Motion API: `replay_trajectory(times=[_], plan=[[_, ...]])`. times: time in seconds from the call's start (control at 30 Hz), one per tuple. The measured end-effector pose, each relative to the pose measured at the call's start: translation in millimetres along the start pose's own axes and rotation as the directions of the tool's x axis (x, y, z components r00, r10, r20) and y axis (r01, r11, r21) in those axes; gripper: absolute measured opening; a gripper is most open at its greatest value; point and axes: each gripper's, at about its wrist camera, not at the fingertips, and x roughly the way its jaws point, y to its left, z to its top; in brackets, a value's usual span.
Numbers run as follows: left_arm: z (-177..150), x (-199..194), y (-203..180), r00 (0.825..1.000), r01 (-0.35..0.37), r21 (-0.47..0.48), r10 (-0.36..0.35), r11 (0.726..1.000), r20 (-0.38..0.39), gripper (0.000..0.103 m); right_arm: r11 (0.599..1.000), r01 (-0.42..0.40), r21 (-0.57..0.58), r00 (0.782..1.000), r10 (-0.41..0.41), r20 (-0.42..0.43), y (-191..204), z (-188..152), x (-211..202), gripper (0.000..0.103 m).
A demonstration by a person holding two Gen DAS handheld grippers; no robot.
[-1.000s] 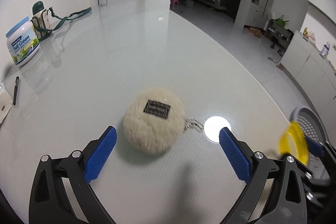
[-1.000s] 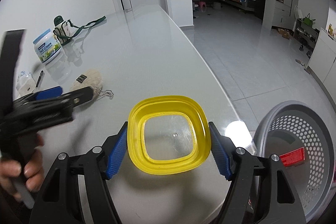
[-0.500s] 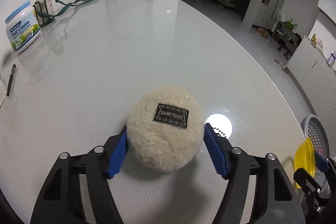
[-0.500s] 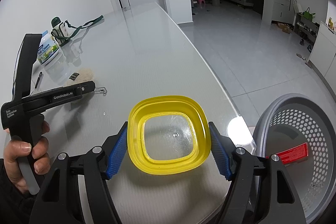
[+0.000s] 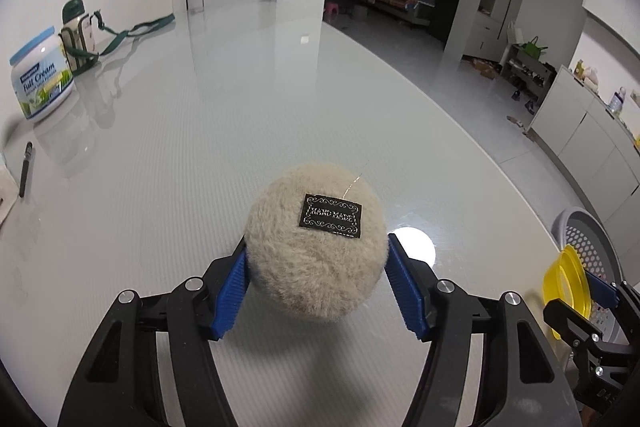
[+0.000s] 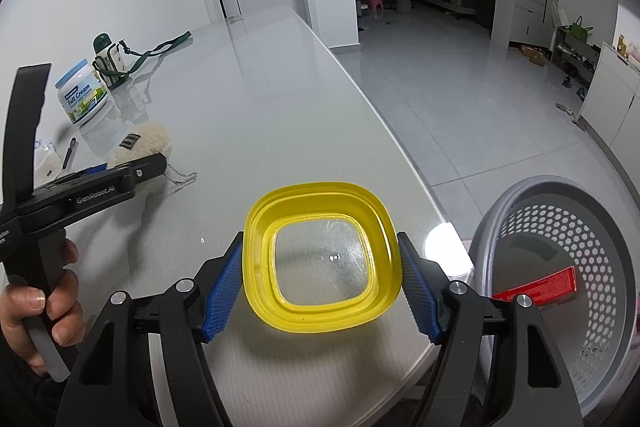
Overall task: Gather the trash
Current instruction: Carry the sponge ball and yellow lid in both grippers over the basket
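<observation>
While the left gripper [image 5: 316, 283] is clamping the fluffy pom-pom [image 5: 316, 243] between its blue pads, its jaws having just closed in to about half width, the pom-pom is sitting centred on the worktop [image 5: 200, 147], and the grey basket [image 5: 588, 243] is lying off to the right, beyond the worktop edge.

Seen from the right wrist, the right gripper [image 6: 322, 291] is holding the yellow lid [image 6: 322, 259] flat, jaws wide and pressing both its sides; the basket [image 6: 560, 259] is standing just right of it, nearer this hand.
</observation>
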Motion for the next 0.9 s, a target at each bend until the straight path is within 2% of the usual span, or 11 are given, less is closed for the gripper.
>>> replay_trajectory(times=[0.1,0.37,0.9], plan=[[-1.9,-9.6,-9.5,1.000,-0.005,0.029,0.004,1.000,0.028,0.063,1.000,0.006,0.006,1.000,-0.006,0.008,-2.3,-2.3,-5.4,0.069],[-8.3,-32.0,-37.1,0.997,0.033,0.095,-0.039,0.995,0.067,0.063,0.999,0.028,0.038,0.999,-0.029,0.027,-24.6,-10.5,-20.3,0.069],[-21.6,-58.8,-95.4,0.985,0.142,0.158,-0.155,0.977,0.076,0.063,0.993,0.072,0.094,0.994,-0.078,0.071,-66.9,-24.8,-54.3,0.069]])
